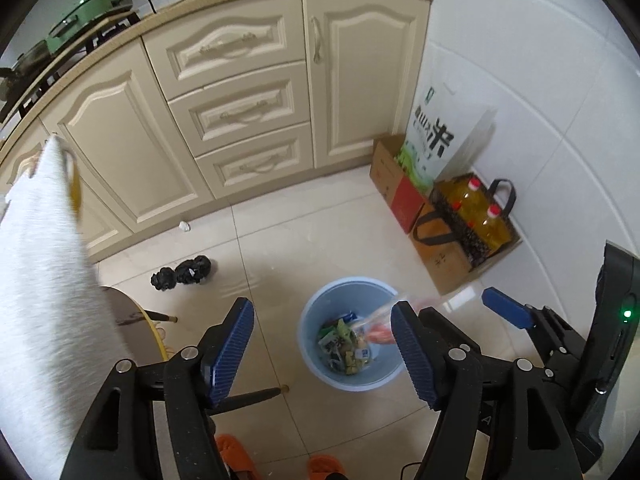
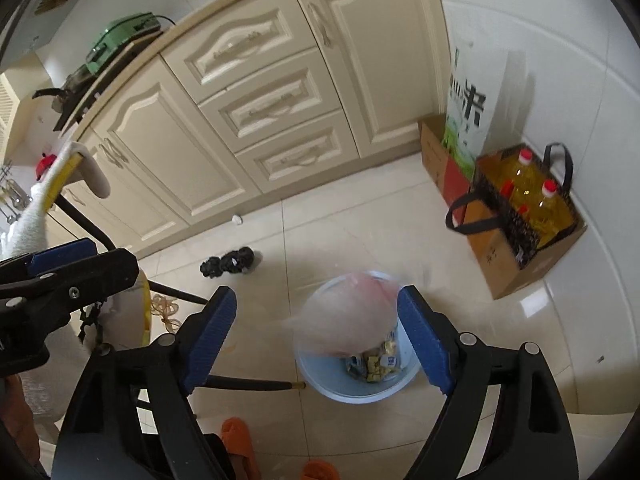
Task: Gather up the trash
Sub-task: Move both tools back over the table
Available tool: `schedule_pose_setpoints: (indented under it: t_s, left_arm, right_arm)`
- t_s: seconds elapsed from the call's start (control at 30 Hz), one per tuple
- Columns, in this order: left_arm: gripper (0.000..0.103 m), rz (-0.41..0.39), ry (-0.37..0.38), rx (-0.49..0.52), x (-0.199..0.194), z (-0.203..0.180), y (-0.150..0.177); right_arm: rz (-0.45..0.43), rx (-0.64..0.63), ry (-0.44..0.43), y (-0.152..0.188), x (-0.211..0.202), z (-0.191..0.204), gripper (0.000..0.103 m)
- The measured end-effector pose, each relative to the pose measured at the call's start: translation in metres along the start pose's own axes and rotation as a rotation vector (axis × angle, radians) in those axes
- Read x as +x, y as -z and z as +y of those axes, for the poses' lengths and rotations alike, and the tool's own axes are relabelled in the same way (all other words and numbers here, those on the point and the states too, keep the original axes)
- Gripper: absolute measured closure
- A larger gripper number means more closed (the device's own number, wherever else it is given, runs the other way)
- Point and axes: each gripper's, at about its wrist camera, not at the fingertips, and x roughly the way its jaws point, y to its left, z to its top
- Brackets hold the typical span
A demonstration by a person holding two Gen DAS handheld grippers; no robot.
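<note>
A clear plastic bag (image 2: 344, 316) drops blurred over the blue bin (image 2: 320, 376), already holding wrappers, beneath the right gripper (image 2: 320, 340), jaws open. The left gripper (image 1: 324, 350) also gapes empty. Black trash (image 1: 182, 272) and a white scrap (image 1: 184, 226) remain on the floor at 11 o'clock.

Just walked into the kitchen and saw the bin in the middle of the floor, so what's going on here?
A person holding two grippers is collecting trash into the blue bin on the tiled floor. Both the left gripper and the right gripper are open above it. A blurred clear plastic bag is over the bin's mouth, apparently just let go. Wrappers already lie inside. A crumpled black bag and a small white scrap remain on the floor near the cabinets.
</note>
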Motion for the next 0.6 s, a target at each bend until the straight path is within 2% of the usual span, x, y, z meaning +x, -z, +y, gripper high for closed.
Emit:
schedule_pose_setpoints:
  t_s: [0.17, 0.3, 0.47, 0.6]
  left_arm:
    - [0.033, -0.063, 0.035, -0.012, -0.055, 0.023, 0.015]
    - [0.023, -0.172, 0.063, -0.010, -0.124, 0.051, 0.035]
    - [0.009, -0.315, 0.039, 0.002, -0.204, 0.102, 0.069]
    - [0.007, -0.389, -0.020, -0.035, -0.250, 0.172, 0.096]
  right_arm:
    - [-0.045, -0.018, 0.000, -0.004, -0.037, 0.020, 0.018]
    - [-0.111, -0.077, -0.015, -0.011, -0.080, 0.053, 0.014]
    - [-0.189, -0.179, -0.056, -0.024, -0.129, 0.120, 0.010]
    - [-0.223, -0.298, -0.104, -0.032, -0.151, 0.191, 0.006]
